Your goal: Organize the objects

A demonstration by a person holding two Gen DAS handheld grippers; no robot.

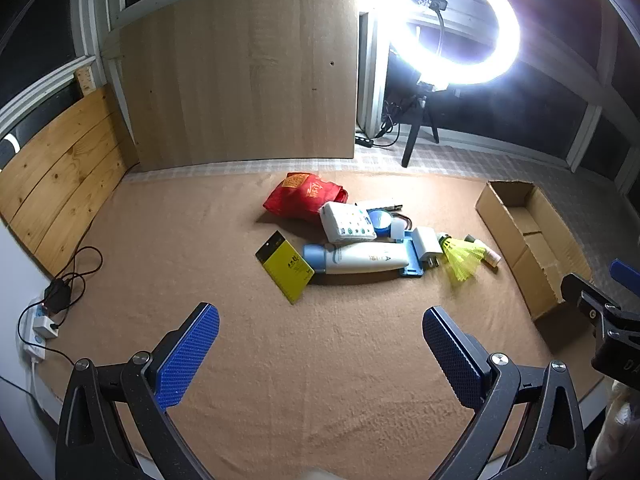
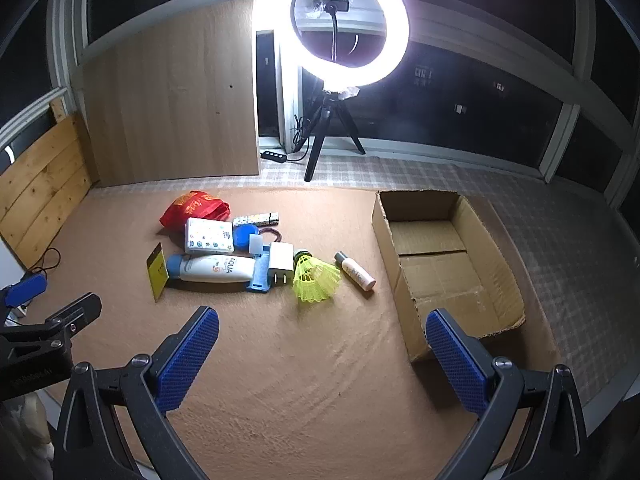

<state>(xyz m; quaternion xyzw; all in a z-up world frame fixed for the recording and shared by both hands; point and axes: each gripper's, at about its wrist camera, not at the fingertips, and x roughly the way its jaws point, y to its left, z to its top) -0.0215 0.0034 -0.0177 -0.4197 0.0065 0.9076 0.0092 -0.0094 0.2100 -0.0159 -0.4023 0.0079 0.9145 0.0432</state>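
Two grippers: both hang above the tan felt mat (image 2: 320,380), tilted down toward it, neither touching anything.
Left gripper (image 1: 320,356): its blue ribbed pads (image 1: 188,356) stand wide apart, with only bare mat between them.
Right gripper (image 2: 322,358): blue pads spread just as wide, nothing between them; the right-hand finger overlaps the near corner of the box in the right wrist view.
Box: an open brown cardboard box (image 2: 440,276) sits on the mat to the right of the pile, apart from it, with nothing visible inside.
Pile: the objects lie clustered mid-mat, ahead of both grippers.
Red bag: a crumpled red pouch with gold print (image 2: 192,210) lies at the far left of the pile.
Tissue pack: a white packet with coloured dots (image 2: 208,236) rests just in front of the pouch.
Bottle: a white tube-shaped bottle with a blue cap (image 2: 212,269) lies on its side, its base resting on a flat blue holder (image 2: 260,280).
Yellow card: a yellow and black flat packet (image 2: 157,272) leans beside the bottle's cap.
Charger: a white plug adapter (image 2: 280,264) lies on the blue holder.
Shuttlecock: a neon yellow plastic shuttlecock (image 2: 314,278) lies just right of the charger.
Small bottle: a pale pink bottle with a grey cap (image 2: 356,271) lies between the shuttlecock and the box.
Lamp: a lit ring light on a black tripod (image 2: 342,24) stands beyond the mat.
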